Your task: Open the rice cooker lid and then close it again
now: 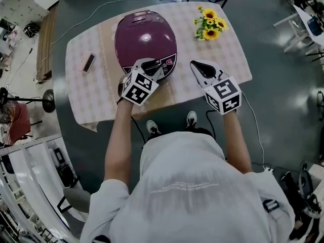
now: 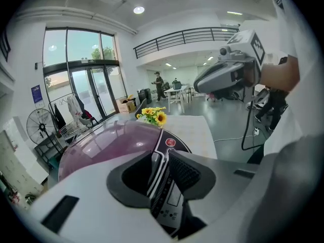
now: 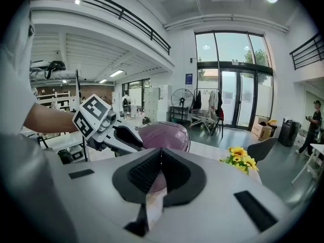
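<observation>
A purple rice cooker (image 1: pixel 145 37) stands on the checked table (image 1: pixel 228 59) with its lid down. My left gripper (image 1: pixel 150 65) sits at the cooker's front, over the dark control panel (image 1: pixel 168 64). In the left gripper view its jaws (image 2: pixel 162 157) stand a little apart, and the panel (image 2: pixel 170 143) shows through the gap with nothing pinched. My right gripper (image 1: pixel 195 64) hovers over the bare table right of the cooker. Its jaws (image 3: pixel 161 152) are shut with nothing between them, and the cooker (image 3: pixel 169 133) lies beyond them to the left.
A bunch of sunflowers (image 1: pixel 209 23) stands at the table's far right. A small dark bar-shaped object (image 1: pixel 89 62) lies left of the cooker. The person's shoes (image 1: pixel 153 128) are at the table's near edge. Cables run across the floor around the table.
</observation>
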The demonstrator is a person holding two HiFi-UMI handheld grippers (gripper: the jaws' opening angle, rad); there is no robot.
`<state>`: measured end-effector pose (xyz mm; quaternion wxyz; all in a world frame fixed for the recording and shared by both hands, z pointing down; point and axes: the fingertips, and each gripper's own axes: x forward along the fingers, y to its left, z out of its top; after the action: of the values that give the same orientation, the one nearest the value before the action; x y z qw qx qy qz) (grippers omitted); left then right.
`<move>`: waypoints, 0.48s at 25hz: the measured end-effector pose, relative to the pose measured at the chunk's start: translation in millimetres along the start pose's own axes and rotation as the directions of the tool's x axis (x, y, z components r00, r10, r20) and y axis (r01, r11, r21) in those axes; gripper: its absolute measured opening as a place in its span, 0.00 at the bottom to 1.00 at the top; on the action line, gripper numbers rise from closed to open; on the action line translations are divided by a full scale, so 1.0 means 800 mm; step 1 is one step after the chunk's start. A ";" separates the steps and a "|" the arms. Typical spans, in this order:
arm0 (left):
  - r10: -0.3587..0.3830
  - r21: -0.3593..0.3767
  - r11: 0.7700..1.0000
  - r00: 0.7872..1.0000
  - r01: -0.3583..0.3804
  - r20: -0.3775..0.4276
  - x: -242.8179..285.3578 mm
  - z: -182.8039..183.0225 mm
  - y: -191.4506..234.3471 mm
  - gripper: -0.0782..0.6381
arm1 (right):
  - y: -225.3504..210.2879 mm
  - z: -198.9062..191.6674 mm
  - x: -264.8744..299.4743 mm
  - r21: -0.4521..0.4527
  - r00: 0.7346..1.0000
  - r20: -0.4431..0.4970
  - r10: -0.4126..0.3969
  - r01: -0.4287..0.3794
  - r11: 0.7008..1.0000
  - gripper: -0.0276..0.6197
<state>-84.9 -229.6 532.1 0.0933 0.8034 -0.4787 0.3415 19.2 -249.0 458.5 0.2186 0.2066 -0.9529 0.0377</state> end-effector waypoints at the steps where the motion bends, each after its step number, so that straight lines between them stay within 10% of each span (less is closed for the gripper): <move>1: -0.002 -0.001 1.000 1.000 0.002 -0.002 0.000 0.000 0.000 0.27 | -0.002 0.000 -0.001 0.001 1.000 -0.001 -0.001 0.001 1.000 0.08; 12: 0.009 0.004 1.000 1.000 -0.009 0.003 0.000 0.001 -0.002 0.27 | 0.003 0.004 0.005 -0.011 1.000 -0.002 0.028 -0.028 1.000 0.08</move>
<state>-83.2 -229.1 531.8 0.0896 0.8019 -0.4818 0.3417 13.7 -248.5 457.4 0.2201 0.1919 -0.9557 0.0357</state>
